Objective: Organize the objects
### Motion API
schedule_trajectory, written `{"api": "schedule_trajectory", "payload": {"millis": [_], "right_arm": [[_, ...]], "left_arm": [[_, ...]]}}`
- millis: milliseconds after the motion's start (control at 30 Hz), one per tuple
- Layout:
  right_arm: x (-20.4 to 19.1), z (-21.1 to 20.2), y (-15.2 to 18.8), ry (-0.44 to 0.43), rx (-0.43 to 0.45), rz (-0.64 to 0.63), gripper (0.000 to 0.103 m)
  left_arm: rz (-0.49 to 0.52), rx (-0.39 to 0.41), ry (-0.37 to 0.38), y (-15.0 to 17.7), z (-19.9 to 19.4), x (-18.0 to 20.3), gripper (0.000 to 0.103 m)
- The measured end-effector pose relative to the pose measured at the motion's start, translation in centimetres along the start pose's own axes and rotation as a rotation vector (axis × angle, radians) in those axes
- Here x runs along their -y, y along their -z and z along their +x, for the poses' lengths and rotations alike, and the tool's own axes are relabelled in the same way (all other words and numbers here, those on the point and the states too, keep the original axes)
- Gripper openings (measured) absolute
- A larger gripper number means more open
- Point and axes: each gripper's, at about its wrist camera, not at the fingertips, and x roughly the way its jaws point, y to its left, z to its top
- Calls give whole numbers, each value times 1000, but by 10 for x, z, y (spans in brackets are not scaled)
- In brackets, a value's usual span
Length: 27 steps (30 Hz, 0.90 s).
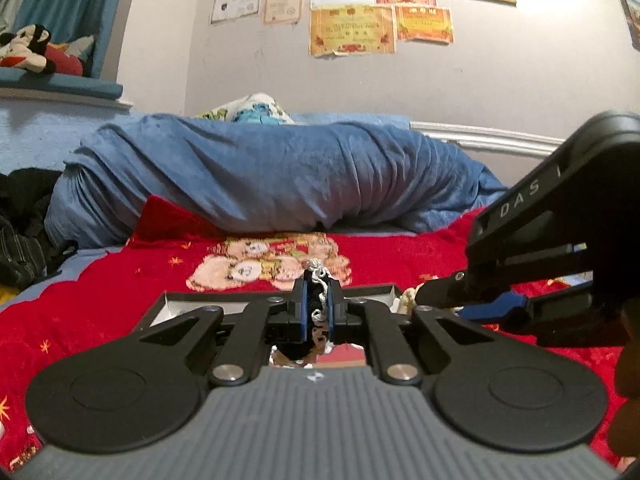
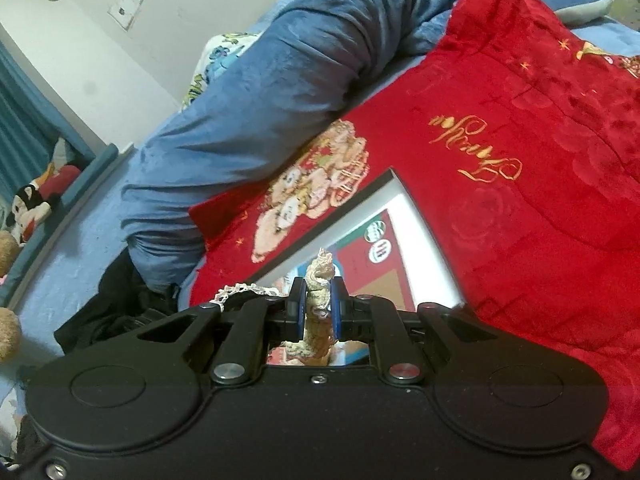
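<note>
Now both hand-held grippers are clamping crocheted lace above the box.
Left hand-held gripper and right hand-held gripper are pinching the lace over the white-rimmed box lying on the red blanket; "DAS" is showing on the right one's casing.

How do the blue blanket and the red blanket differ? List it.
The blue blanket is plain, while the red blanket carries a teddy-bear picture and gold script. The blue blanket is bunched into a long, wrinkled roll; the red blanket is spread flat. The red blanket has an open box resting on it; the blue blanket carries nothing visible. Both look plush and lie on the same bed.
</note>
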Motion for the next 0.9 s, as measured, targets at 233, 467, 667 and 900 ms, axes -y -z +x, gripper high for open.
{"api": "schedule_trajectory", "payload": {"millis": [233,467,667,900], "right_arm": [[-4,10,5,31,-28,-28,14],[-11,20,12,50,-66,-70,14],[-13,24,15,66,-75,-78,14],[-10,23,11,71,-59,-53,13]], "left_arm": [[-13,-50,5,9,9,-4,12],[-21,-96,14,11,25,-8,12],[-77,-177,22,10,43,-18,12],[-65,-253,-3,18,60,-18,12]]}}
